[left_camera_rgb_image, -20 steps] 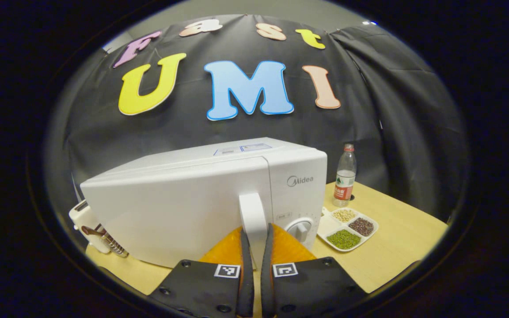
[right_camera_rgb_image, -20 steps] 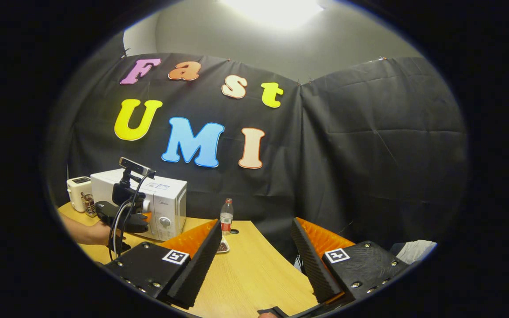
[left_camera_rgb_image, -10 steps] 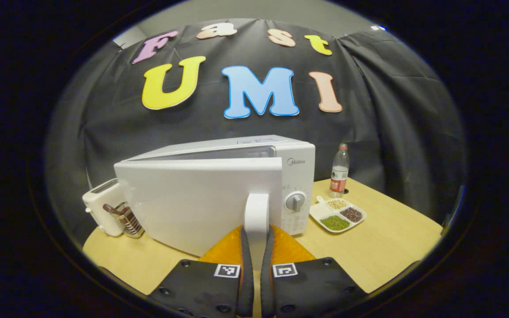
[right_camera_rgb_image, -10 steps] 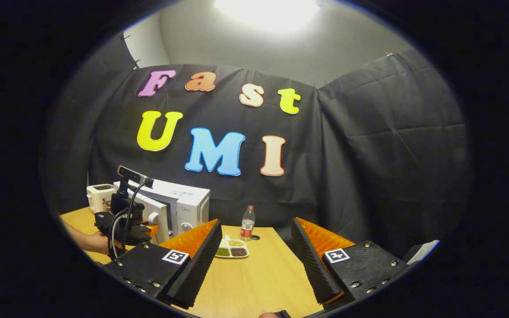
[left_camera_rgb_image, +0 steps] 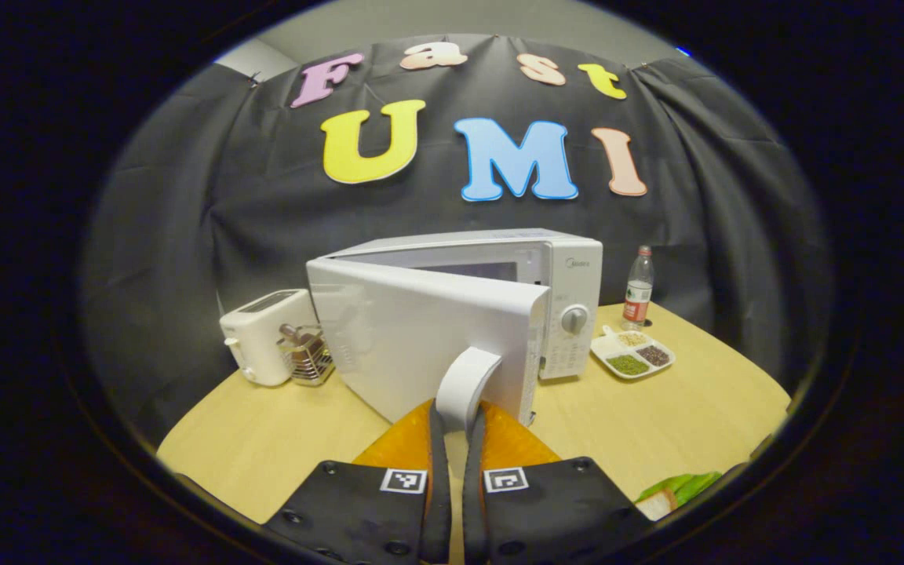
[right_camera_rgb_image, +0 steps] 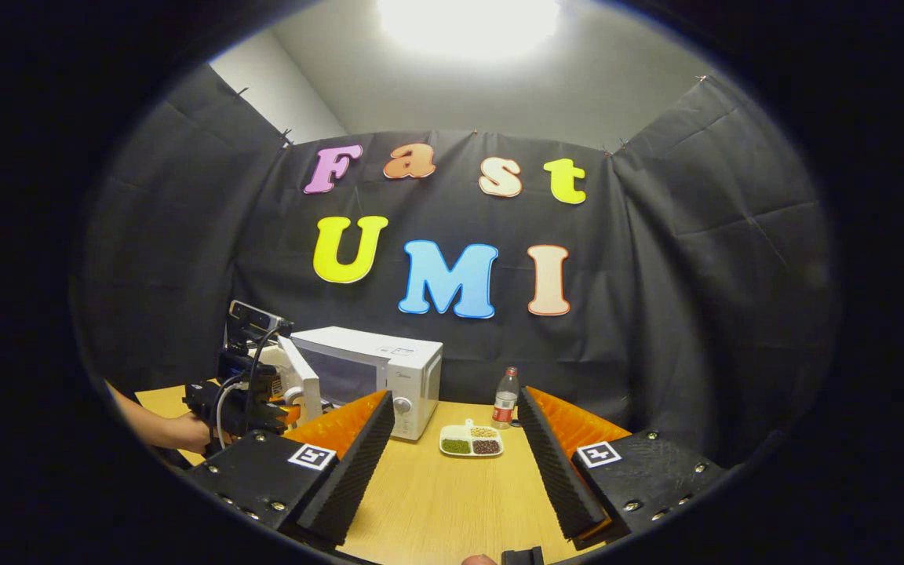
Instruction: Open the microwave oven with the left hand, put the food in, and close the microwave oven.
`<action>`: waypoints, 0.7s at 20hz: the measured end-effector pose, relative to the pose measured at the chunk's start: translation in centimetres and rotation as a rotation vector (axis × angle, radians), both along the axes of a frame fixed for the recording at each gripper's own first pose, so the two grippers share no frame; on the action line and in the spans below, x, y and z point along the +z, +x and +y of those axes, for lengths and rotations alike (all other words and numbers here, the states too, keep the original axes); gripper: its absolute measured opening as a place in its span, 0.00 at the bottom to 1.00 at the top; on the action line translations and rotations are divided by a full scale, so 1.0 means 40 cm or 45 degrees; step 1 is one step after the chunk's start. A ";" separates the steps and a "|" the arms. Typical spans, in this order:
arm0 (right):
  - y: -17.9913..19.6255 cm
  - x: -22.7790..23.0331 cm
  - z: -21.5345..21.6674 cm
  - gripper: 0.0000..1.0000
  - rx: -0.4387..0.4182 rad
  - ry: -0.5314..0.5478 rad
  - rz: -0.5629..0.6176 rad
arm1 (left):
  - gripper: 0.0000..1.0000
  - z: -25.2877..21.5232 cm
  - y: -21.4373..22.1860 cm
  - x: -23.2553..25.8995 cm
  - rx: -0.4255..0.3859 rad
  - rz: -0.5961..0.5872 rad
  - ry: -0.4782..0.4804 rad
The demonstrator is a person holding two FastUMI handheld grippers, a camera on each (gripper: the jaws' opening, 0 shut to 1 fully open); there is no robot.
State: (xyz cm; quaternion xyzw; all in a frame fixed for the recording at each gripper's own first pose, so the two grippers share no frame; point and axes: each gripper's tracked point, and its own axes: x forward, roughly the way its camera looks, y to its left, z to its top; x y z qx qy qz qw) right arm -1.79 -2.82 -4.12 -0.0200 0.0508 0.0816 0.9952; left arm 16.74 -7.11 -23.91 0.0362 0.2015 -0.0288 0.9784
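**Door swinging open on the left grip, right idle**

My left gripper (left_camera_rgb_image: 453, 420) has its fingers pinched narrow on the door handle (left_camera_rgb_image: 464, 383), one on each side, holding it so I can swing the microwave door (left_camera_rgb_image: 421, 345) on its hinge. The door stands partly open, angled off the microwave (left_camera_rgb_image: 546, 267) body, with the dark cavity showing behind its top edge. From the right gripper view I see the left gripper (right_camera_rgb_image: 260, 396) with a hand (right_camera_rgb_image: 177, 431) behind it at the door's edge.

My right gripper (right_camera_rgb_image: 456, 455) hangs with fingers spread wide, holding nothing, well apart from the oven. I judge it is waiting to fetch the food.

Food: a bit of green and pale stuff (left_camera_rgb_image: 676, 490) sits at the near right table edge in the left gripper view, probably the item to load, but too cut off to be sure. The divided dish (left_camera_rgb_image: 632, 357) of beans sits just beside the oven's control side, with a bottle (left_camera_rgb_image: 638, 286) behind it.

On the far side of the door stand a toaster (left_camera_rgb_image: 260, 345) and a wire rack (left_camera_rgb_image: 307, 361). Everything is on a light wood table (left_camera_rgb_image: 264, 447). Black cloth walls close in the booth, with a bright ceiling light (right_camera_rgb_image: 468, 20) above.
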 end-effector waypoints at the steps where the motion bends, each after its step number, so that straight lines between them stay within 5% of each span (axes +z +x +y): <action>1: 0.001 0.002 0.017 0.96 0.021 0.016 0.001 | 0.13 0.028 -0.021 0.000 0.015 0.003 0.002; 14: 0.023 -0.016 0.302 0.96 0.083 0.053 0.052 | 0.14 0.406 -0.149 0.002 0.044 0.026 -0.011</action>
